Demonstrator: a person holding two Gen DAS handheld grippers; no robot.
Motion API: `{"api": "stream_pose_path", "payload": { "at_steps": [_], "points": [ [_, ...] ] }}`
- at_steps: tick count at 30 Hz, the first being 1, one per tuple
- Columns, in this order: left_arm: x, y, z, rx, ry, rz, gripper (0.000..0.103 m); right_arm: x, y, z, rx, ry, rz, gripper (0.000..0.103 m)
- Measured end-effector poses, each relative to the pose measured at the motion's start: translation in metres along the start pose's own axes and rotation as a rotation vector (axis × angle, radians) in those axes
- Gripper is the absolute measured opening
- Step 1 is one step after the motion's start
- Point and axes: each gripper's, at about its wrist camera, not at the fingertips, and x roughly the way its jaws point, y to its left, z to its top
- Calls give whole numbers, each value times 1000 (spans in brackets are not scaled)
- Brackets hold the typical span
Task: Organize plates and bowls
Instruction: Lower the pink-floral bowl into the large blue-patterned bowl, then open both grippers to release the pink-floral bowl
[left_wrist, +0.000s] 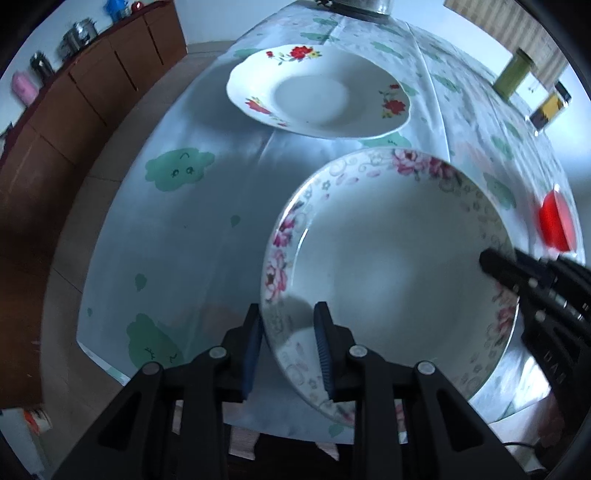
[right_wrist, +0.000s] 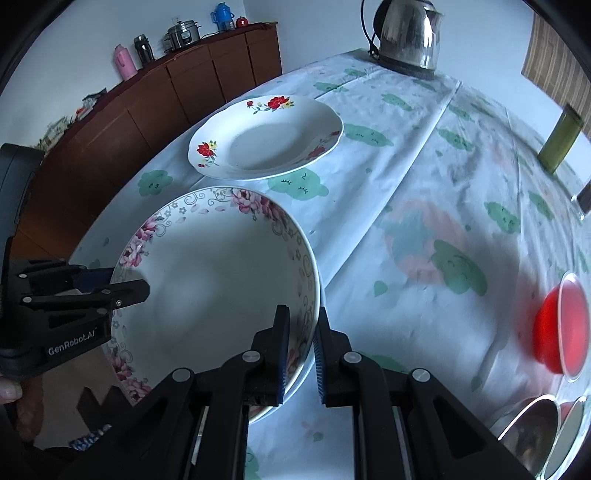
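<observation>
Both grippers on pink plate

L gripper (left_wrist: 288, 350) & R gripper (right_wrist: 300, 354) each clamp the rim of the pink-flowered plate (right_wrist: 218, 288), tilted above the table (right_wrist: 424, 184). Beyond: red-flowered plate (right_wrist: 266, 136) flat on cloth, then kettle (right_wrist: 406, 33) at far edge.

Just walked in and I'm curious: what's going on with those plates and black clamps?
A person is holding one pink-flowered plate with two hand-held grippers. The left gripper clamps one edge and the right gripper the opposite edge. A red-flowered plate lies farther back on the table, untouched.
</observation>
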Motion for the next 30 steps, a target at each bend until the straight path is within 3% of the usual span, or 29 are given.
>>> {"api": "stream_pose_path", "payload": {
  "at_steps": [30],
  "points": [
    [3, 1, -2, -28, -9, -8, 26, -1, 7, -3, -76, -2, -44, 17]
  ]
}}
